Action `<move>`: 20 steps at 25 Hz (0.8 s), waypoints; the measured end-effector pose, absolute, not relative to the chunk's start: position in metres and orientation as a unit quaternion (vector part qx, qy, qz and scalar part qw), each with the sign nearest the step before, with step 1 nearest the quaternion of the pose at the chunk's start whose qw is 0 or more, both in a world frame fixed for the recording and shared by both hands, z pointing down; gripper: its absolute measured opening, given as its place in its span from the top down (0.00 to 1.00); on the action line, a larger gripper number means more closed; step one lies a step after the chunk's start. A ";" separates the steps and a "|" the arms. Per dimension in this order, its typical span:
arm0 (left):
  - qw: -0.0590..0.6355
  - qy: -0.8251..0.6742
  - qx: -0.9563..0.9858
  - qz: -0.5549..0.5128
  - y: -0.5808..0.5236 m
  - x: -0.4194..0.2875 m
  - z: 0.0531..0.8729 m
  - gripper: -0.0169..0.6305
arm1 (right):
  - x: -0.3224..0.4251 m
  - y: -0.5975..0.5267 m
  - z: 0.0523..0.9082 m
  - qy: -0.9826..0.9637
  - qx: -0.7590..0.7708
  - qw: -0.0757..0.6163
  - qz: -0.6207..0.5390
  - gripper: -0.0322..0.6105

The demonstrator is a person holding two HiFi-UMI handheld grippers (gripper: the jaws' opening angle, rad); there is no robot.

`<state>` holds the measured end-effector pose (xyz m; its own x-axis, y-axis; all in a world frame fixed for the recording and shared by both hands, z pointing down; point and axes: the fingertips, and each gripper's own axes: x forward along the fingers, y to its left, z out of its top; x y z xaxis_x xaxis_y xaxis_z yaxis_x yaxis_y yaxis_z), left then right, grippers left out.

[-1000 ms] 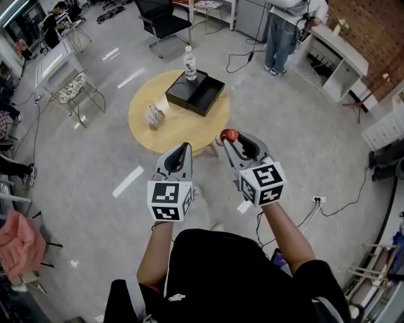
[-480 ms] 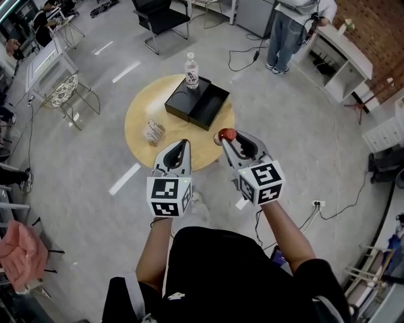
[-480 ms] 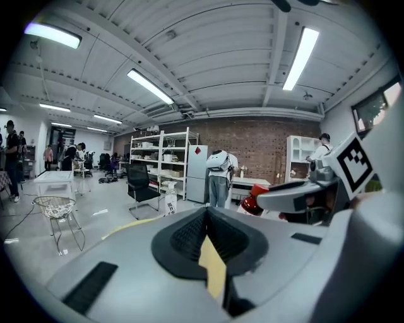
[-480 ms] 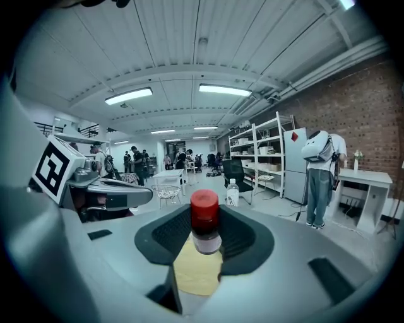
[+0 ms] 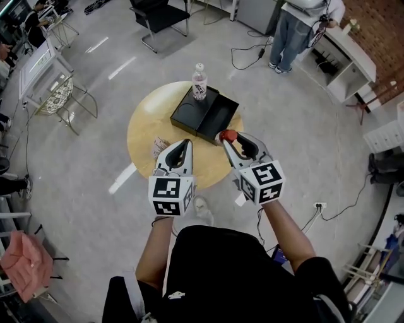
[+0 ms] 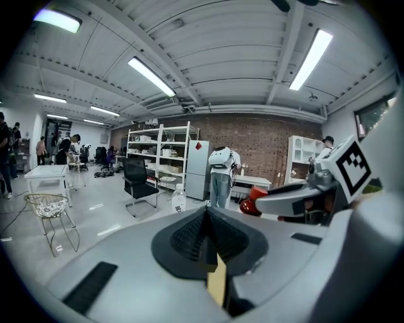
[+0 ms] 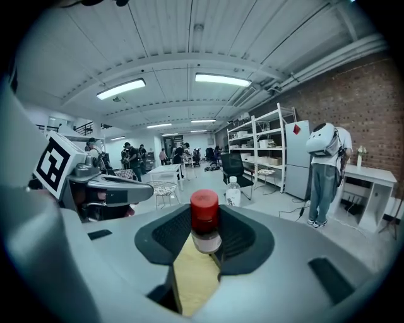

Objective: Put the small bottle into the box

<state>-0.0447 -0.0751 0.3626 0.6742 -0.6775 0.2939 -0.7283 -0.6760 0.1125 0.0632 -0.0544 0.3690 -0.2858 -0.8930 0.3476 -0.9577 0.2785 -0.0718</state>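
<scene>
The small bottle (image 5: 228, 135) has a red cap and a clear body; my right gripper (image 5: 228, 137) is shut on it, cap pointing forward, above the near right rim of the round wooden table (image 5: 142, 126). In the right gripper view the small bottle (image 7: 204, 221) stands between the jaws. The open black box (image 5: 206, 113) lies on the table's far right part, beyond both grippers. My left gripper (image 5: 184, 147) hangs over the table's near edge, jaws together and empty; its gripper view shows the left gripper (image 6: 207, 234) shut.
A large water bottle (image 5: 199, 81) stands at the box's far corner. A small printed packet (image 5: 158, 147) lies on the table just left of my left gripper. A black chair (image 5: 154, 16), a wire chair (image 5: 57, 94), floor cables and a standing person (image 5: 297, 28) surround the table.
The table and box have come nearer in the head view: both grippers now reach over its near edge instead of hanging short of it. The grip on the small bottle is unchanged.
</scene>
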 end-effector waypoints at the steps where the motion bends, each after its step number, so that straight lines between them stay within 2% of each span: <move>1: 0.114 -0.385 0.908 0.116 -0.084 -0.047 0.366 0.96 | 0.061 -0.062 0.371 -0.789 0.586 0.122 0.137 0.75; 20: 0.160 -0.356 0.909 0.145 -0.143 -0.043 0.419 0.96 | 0.059 -0.130 0.422 -0.775 0.588 0.166 0.162 0.75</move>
